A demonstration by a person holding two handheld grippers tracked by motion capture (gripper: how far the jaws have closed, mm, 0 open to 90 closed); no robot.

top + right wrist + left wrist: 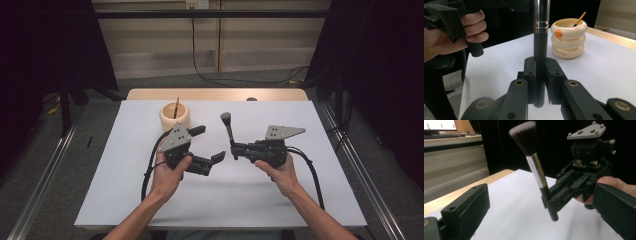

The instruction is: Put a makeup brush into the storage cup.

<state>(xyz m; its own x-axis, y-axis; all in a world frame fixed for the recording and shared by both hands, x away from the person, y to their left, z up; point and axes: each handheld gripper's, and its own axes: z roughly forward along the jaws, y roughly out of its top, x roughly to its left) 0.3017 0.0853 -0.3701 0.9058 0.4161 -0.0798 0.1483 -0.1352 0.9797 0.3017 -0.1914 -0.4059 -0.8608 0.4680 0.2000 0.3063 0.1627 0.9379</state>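
Likely a lab: white-topped table (260,200) between black curtains (385,75), cables on floor.

**White-topped table with one holder on it**

A table (300,200) covered by a white sheet has a bare wooden strip along its far edge. A cream, ringed holder (174,117) stands near that edge, left of centre, with a thin stick leaning inside it.
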